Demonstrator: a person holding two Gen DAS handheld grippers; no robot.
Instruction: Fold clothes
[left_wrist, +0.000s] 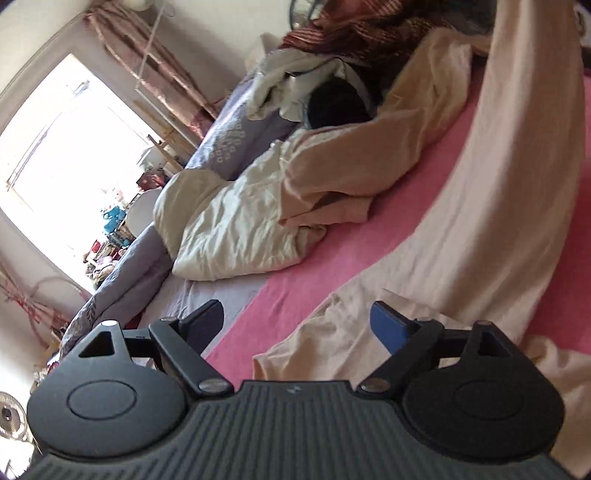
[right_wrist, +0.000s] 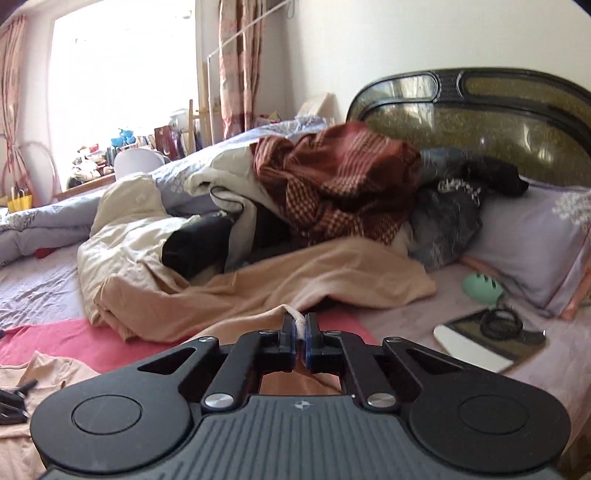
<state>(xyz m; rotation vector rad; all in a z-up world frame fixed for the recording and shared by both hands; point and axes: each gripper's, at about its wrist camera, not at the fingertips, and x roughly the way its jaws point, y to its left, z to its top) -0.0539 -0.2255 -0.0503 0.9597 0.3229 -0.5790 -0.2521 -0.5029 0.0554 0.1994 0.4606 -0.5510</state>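
The surface is a bed spread with a pink sheet (left_wrist: 295, 291), with lilac bedding (right_wrist: 37, 291) showing at its edge. Beyond the tongs, a bright window (left_wrist: 70, 147) with two patterned curtains, one on each side (right_wrist: 236, 66), lights the room, and a dark curved headboard (right_wrist: 480, 107) stands ahead of the right tongs.

Ahead of both tongs lies one heap of laundry: a cream, crinkled quilted piece (left_wrist: 229, 229), a red-brown checked woven cloth (right_wrist: 340, 181), a black garment (right_wrist: 199, 243) and a tan garment (right_wrist: 295, 280). One lilac pillow (right_wrist: 524, 236) lies right of the right tongs, with one mint-green rounded object (right_wrist: 482, 288) and one flat board (right_wrist: 491, 343) before it.

The left gripper (left_wrist: 297, 325) stands released, nothing between its fingers, over the sheet. The peach garment (left_wrist: 498, 221), soft and smooth, stretches as a long band up from just right of it. The right gripper (right_wrist: 300, 332) is clenched on that garment's pale hem.
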